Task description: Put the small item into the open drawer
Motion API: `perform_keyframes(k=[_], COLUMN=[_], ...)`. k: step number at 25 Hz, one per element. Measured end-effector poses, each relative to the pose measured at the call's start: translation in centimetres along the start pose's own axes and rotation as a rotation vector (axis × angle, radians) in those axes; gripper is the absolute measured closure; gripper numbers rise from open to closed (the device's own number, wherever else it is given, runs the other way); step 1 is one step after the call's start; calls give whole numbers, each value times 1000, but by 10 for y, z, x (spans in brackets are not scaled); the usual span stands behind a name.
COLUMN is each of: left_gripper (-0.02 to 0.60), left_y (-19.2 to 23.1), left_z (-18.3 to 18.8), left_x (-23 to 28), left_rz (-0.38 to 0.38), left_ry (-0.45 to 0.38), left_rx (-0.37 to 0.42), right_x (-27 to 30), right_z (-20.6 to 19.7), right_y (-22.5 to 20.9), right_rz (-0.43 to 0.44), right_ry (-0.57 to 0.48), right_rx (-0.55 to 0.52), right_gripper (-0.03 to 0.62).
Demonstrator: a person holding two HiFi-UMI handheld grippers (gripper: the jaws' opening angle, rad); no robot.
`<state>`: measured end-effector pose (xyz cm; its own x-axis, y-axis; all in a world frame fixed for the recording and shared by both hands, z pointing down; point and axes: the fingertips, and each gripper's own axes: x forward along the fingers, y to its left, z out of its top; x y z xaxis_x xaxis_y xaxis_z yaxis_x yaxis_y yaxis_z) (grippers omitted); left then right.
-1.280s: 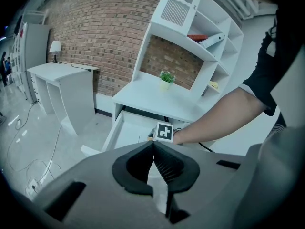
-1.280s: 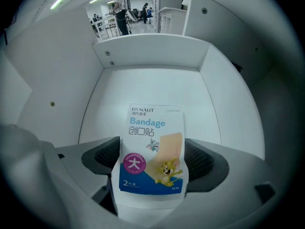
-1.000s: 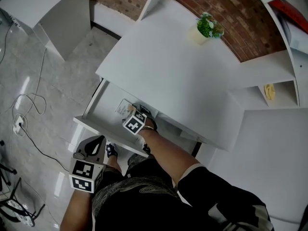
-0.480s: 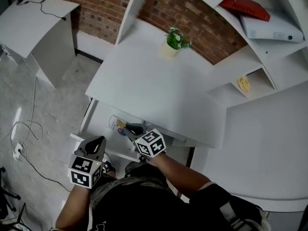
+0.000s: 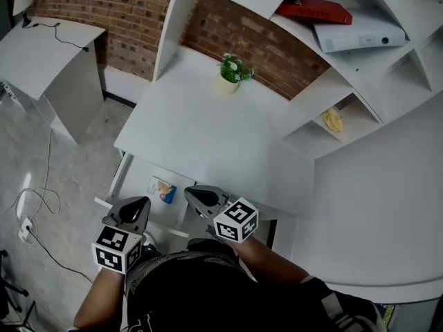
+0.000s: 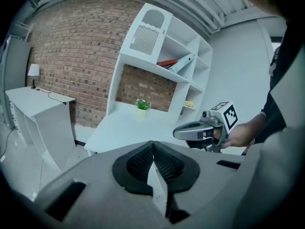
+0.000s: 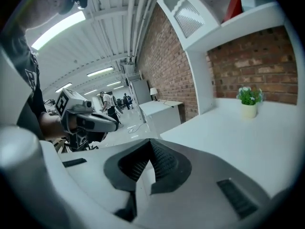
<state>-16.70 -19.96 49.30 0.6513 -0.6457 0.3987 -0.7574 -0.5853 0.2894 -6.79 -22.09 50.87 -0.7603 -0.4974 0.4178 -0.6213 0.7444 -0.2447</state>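
Note:
The small item (image 5: 161,189), a flat packet with yellow and blue print, lies inside the open white drawer (image 5: 136,177) under the desk. My right gripper (image 5: 194,194) hovers just right of the packet, above the drawer's right end, shut and empty. In its own view the right gripper (image 7: 149,164) has its pads pressed together with nothing between them. My left gripper (image 5: 133,208) is held at the drawer's front edge, left of the packet. Its jaws (image 6: 153,160) are also shut on nothing. Each gripper shows in the other's view: the right gripper (image 6: 202,130), the left gripper (image 7: 88,121).
The white desk top (image 5: 208,140) carries a small potted plant (image 5: 231,70) by the brick wall. Shelves at the right hold a red book (image 5: 309,9), a white binder (image 5: 357,36) and a yellow object (image 5: 333,120). A side table (image 5: 41,52) and floor cables (image 5: 33,209) lie left.
My right gripper has drawn back out of the drawer to the right and closed empty, leaving the packet lying inside. The head view has tilted up toward the shelves.

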Motion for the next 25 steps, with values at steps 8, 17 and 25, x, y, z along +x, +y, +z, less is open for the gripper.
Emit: perform_keyframes(k=[8, 17, 25], left_gripper=[565, 563, 565], left_y=[-53, -141, -196], left_z=[12, -7, -35], left_x=[-5, 10, 14], left_rz=[171, 271, 312], left_ry=[-88, -118, -93], left_rx=[-43, -79, -109], right_x=[-81, -167, -210], right_z=[9, -19, -51], right_y=[-12, -28, -39], right_rz=[100, 186, 201], right_ry=[-79, -56, -30], right_rx=[35, -27, 8], right_gripper=[591, 591, 591])
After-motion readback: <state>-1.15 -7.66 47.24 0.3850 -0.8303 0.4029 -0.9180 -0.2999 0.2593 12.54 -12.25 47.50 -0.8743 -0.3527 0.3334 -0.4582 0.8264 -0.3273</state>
